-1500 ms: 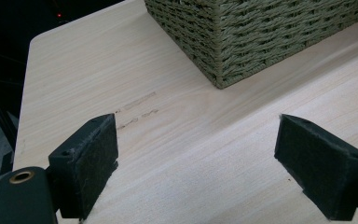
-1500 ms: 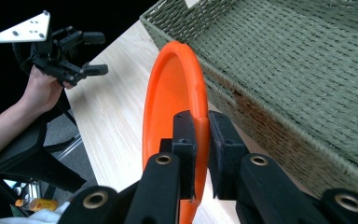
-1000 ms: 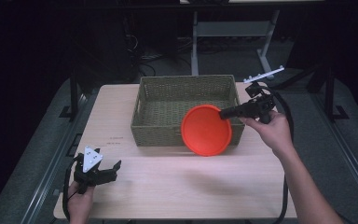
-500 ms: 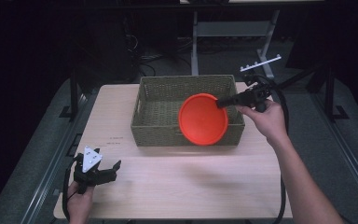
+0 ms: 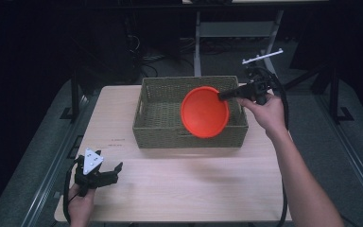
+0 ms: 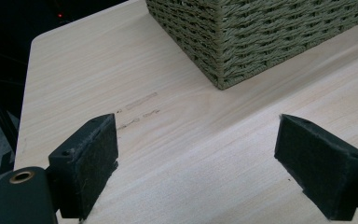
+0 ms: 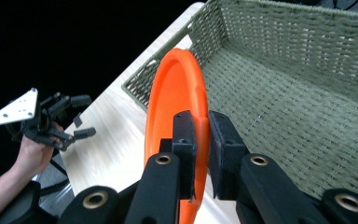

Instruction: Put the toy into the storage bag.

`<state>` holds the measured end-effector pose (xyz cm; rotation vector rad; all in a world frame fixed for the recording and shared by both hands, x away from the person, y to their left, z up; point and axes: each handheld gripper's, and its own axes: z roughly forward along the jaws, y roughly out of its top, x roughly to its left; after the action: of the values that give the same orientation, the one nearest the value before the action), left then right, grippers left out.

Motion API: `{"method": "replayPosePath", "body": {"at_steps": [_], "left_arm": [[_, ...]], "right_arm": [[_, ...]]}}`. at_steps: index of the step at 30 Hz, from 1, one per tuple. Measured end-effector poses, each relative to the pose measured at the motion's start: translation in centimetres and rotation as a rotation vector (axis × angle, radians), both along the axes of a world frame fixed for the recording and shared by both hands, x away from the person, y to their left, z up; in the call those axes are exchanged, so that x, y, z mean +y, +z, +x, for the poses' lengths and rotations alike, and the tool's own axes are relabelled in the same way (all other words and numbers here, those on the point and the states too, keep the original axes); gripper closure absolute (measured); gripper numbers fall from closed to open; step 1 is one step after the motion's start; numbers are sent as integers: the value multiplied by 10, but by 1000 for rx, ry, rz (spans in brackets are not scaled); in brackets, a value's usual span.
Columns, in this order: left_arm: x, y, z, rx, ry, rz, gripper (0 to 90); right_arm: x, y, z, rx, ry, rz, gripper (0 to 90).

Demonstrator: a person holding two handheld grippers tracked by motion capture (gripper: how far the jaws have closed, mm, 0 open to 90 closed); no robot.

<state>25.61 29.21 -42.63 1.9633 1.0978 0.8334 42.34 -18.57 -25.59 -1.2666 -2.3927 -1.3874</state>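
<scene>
Where the high view looks down on the desk [image 5: 179, 189], the right hand-held gripper [image 5: 228, 94] grips an orange plate [image 5: 204, 112] by its rim, holding it tilted on edge above the right part of a woven basket [image 5: 160, 127]. The basket floor that shows looks bare. The left hand-held gripper [image 5: 105, 174] rests low at the desk's near left corner, well apart from the basket.

From the left gripper view, its jaws stand wide with nothing between them, the basket's corner [image 6: 223, 46] ahead.

From the right gripper view, the jaws pinch only a narrow strip of the plate's rim [image 7: 198, 126]. Judged from that thin hold, the plate could pivot or slip out, or knock the basket wall [image 7: 303, 42] on the way down.
</scene>
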Motion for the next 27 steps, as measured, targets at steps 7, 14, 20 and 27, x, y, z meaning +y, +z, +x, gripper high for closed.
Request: {"method": "replayPosePath", "body": {"at_steps": [7,14,20,27], "left_arm": [[1,1,0,4,1,4,129],[2,1,0,3,1,2,129],[1,0,0,2,1,0,128],[1,1,0,5,-2,4,128]], "right_arm": [[-1,-1,9,2,-26,4,816],[-4,-4,19,8,-74,23,816],[-5,-7,25,12,-95,30,816],[-5,-9,29,16,-112,19,816]]}}
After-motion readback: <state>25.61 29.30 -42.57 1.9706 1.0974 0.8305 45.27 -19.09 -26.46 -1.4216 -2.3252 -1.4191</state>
